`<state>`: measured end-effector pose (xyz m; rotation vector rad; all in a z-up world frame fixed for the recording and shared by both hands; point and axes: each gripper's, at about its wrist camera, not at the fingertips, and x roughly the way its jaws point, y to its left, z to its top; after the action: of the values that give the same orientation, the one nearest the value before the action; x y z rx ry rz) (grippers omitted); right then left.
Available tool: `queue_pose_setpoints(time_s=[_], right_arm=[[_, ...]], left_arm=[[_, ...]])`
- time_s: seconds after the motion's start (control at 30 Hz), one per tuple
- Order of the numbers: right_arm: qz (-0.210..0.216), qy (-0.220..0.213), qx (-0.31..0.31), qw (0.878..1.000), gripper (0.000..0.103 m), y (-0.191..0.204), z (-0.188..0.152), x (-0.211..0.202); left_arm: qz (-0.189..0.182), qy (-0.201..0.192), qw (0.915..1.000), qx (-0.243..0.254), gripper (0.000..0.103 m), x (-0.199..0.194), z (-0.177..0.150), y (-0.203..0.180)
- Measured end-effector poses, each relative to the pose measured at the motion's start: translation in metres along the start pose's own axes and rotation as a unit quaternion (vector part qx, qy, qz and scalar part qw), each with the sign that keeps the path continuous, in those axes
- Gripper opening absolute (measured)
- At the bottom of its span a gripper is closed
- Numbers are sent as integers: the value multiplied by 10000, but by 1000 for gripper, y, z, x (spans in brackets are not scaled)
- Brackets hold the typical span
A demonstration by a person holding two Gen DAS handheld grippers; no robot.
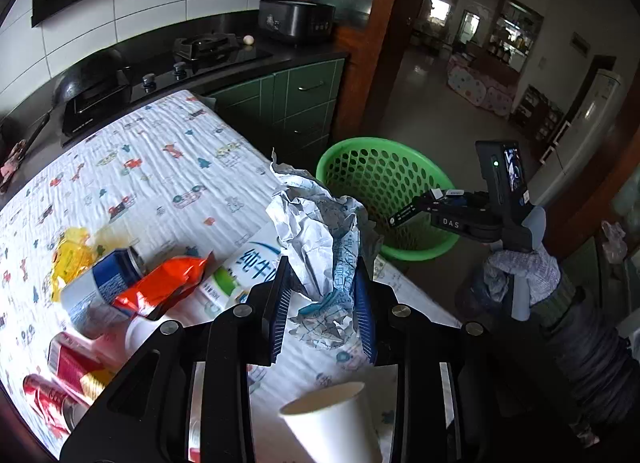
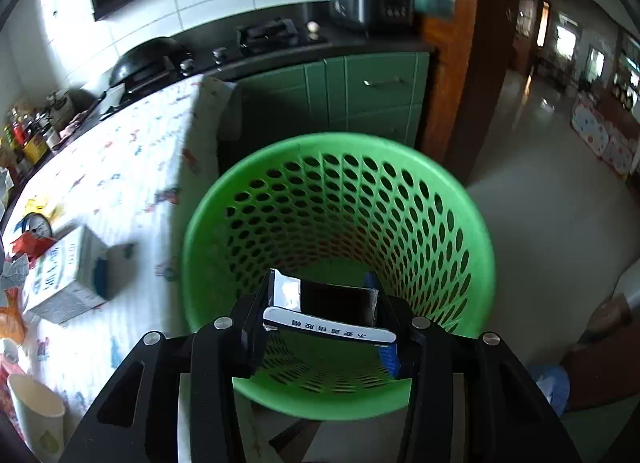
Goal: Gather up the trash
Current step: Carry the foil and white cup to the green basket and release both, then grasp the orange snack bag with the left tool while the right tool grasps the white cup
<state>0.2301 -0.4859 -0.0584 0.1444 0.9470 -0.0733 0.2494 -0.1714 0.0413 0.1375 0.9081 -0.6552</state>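
My left gripper point(image 1: 322, 303) is shut on a crumpled paper ball point(image 1: 320, 235), held just above the table near its right edge. My right gripper point(image 2: 326, 319) is shut on a small black and white box point(image 2: 328, 303) and holds it over the mouth of the green perforated basket point(image 2: 460, 215). The basket point(image 1: 400, 251) stands on the floor beside the table. The right gripper point(image 1: 404, 215) also shows in the left wrist view over the basket rim.
On the patterned tablecloth point(image 1: 160, 167) lie a milk carton point(image 1: 248, 267), an orange wrapper point(image 1: 168, 287), a blue and white can point(image 1: 96, 287), a yellow wrapper point(image 1: 72, 251), red cans point(image 1: 48, 395) and a white paper cup point(image 1: 340, 423). Green cabinets point(image 2: 360, 95) and a stove point(image 1: 200, 55) stand behind.
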Motion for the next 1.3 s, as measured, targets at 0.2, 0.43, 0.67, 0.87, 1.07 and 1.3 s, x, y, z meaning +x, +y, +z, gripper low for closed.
queue_pose_setpoints(time_s=[0.2, 0.43, 0.67, 0.87, 1.07, 1.3], right_arm=[[85, 57, 169, 9998, 47, -18, -6, 10], [60, -314, 202, 9993, 65, -29, -16, -16], [-103, -917, 29, 9957, 79, -26, -38, -63], [49, -1221, 60, 9925, 82, -23, -57, -94], [413, -1253, -170, 9911, 83, 1, -72, -117], [1050, -1055, -452, 9878, 89, 46, -89, -133]], left_arm=[[-163, 448, 9987, 176, 30, 63, 41, -31], [-407, 720, 9963, 220, 30, 122, 68, -67], [-552, 703, 9959, 132, 62, 151, 76, -92], [-524, 641, 9965, 101, 66, 142, 69, -92], [-239, 233, 9994, 14, 66, 81, 54, -73], [136, -310, 9993, -150, 66, -3, 26, -35]])
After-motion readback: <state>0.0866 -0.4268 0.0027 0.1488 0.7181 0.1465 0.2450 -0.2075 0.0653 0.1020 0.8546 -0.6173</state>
